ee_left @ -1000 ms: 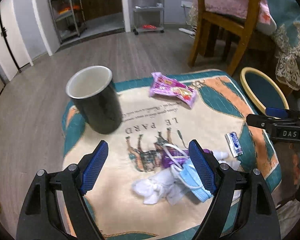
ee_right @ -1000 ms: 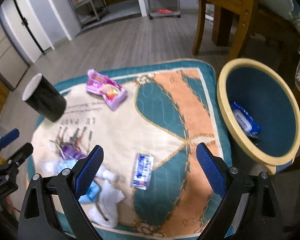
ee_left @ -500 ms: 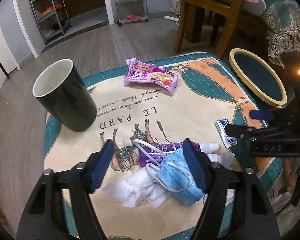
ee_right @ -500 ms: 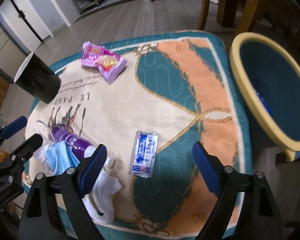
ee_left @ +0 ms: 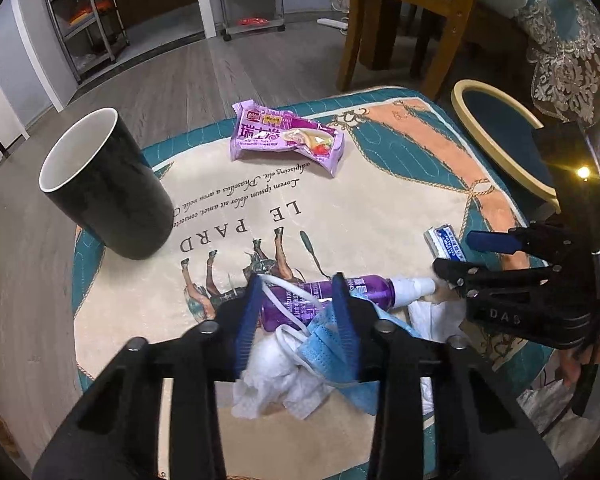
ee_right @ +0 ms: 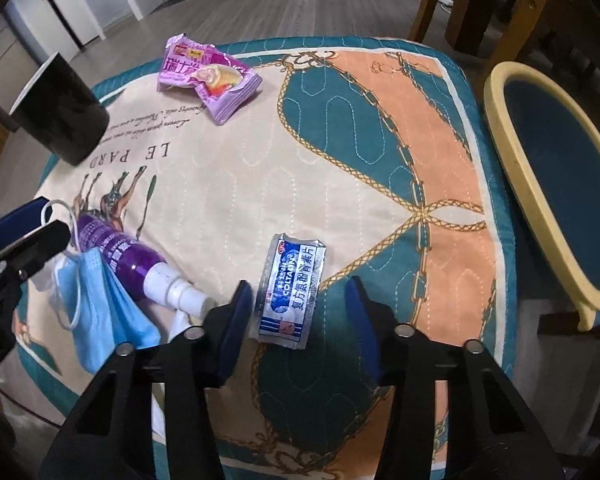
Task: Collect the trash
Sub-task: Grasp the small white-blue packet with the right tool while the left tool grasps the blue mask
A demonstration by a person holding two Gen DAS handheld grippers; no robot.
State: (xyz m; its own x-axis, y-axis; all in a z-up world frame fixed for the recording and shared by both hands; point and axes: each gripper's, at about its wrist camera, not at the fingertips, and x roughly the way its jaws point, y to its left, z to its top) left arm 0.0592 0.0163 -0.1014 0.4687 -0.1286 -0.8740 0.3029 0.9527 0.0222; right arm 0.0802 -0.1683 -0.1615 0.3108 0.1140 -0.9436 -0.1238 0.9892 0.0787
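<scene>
Currently left gripper (ee_left: 296, 320) jaws are closing around the blue face mask (ee_left: 328, 344) and tissue (ee_left: 272, 384), beside the purple spray bottle (ee_left: 320, 296). Right gripper (ee_right: 298, 320) jaws are closing around the foil blister pack (ee_right: 290, 288), not yet pinched, on the quilted mat (ee_right: 260, 168).

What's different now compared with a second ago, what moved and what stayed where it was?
Both claws came down toward the cloth and are closing. The left claw now straddles the blue mask and purple bottle; the right claw brackets the foil packet, not yet pinching it. Nothing is lifted. The cup, purple wrapper and bin stayed put.
</scene>
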